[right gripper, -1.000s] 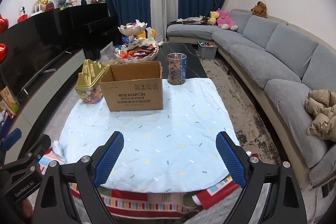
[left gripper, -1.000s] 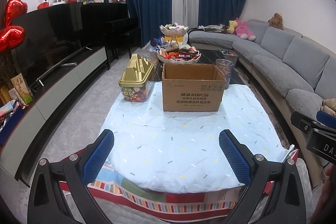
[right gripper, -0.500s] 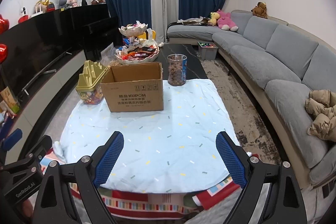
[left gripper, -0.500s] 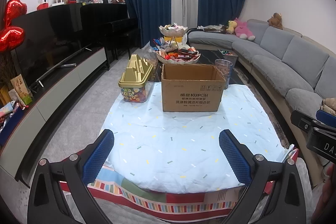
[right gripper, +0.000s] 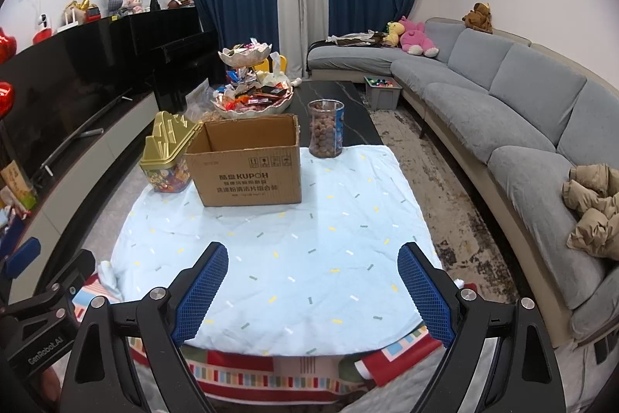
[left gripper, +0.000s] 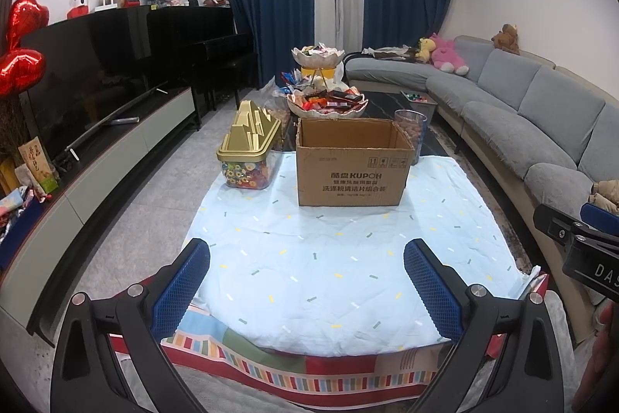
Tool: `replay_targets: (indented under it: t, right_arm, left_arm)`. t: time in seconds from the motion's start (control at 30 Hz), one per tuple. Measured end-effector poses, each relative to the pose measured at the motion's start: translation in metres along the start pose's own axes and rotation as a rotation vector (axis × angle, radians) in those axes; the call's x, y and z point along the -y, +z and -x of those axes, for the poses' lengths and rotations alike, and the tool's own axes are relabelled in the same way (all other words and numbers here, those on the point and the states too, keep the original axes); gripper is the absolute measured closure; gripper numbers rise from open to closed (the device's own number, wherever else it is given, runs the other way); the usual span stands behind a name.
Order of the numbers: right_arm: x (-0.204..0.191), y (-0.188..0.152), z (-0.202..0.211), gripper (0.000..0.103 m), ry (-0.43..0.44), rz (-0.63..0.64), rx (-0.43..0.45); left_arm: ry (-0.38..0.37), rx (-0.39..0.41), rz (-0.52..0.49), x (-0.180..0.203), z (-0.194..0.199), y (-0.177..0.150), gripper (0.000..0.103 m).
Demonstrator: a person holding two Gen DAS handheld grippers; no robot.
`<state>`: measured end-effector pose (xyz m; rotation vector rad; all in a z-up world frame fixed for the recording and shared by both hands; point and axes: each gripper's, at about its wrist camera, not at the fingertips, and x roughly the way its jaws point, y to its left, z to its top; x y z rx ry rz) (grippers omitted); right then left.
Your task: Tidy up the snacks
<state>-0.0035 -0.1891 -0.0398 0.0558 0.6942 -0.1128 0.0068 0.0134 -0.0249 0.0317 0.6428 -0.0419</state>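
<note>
An open cardboard box (left gripper: 350,165) (right gripper: 247,167) stands on the pale blue cloth (left gripper: 340,258) (right gripper: 278,250) covering the table. Left of it sits a clear candy tub with a gold lid (left gripper: 249,149) (right gripper: 166,157). A clear jar of round brown snacks (left gripper: 411,132) (right gripper: 325,128) stands behind the box to the right. Further back is a two-tier bowl stand heaped with wrapped snacks (left gripper: 327,101) (right gripper: 253,99). My left gripper (left gripper: 307,283) and my right gripper (right gripper: 312,287) hover over the near edge of the cloth, both open and holding nothing.
A grey corner sofa (right gripper: 522,111) runs along the right with plush toys and a tan garment (right gripper: 592,208). A long black TV cabinet (left gripper: 96,95) lines the left wall. A striped blanket (left gripper: 309,378) hangs under the cloth at the near edge.
</note>
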Motion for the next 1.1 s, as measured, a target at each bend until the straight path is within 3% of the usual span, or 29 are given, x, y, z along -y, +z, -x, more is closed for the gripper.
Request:
replay_targets:
  t: [1.1]
  right_arm:
    - [-0.0006, -0.0018, -0.0019, 0.013, -0.006, -0.004, -0.003]
  left_arm:
    - [-0.012, 0.005, -0.006, 0.0030, -0.0014, -0.0003, 0.001]
